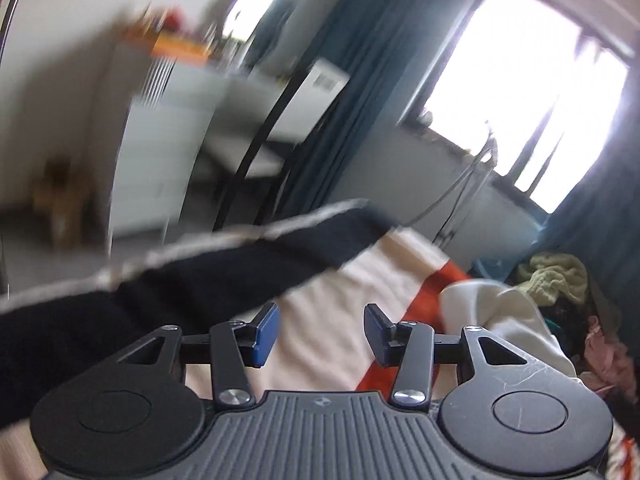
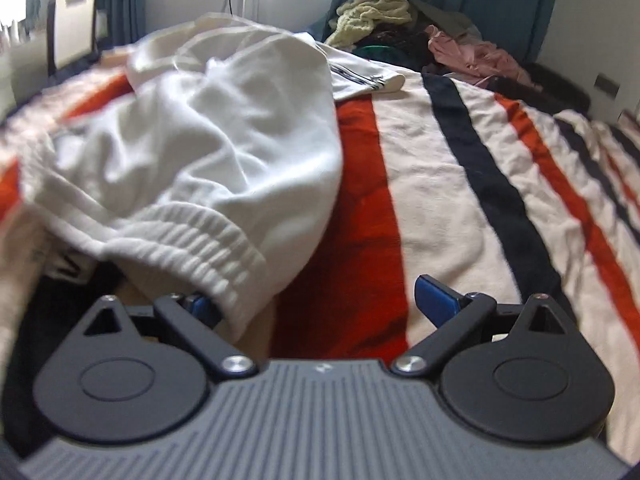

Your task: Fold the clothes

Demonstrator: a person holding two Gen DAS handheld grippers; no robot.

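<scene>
A white sweatshirt with a ribbed hem lies crumpled on the striped blanket. My right gripper is open wide at the hem's near edge. The hem drapes over its left fingertip, and the right pad is bare above the blanket. My left gripper is open and empty, raised over the blanket. A blurred black cloth with a pale edge stretches across just beyond its left pad. The white sweatshirt shows to its right.
A heap of mixed clothes lies at the bed's far end, also seen as the clothes heap. Teal curtains and a bright window stand behind. White drawers and a chair are beside the bed.
</scene>
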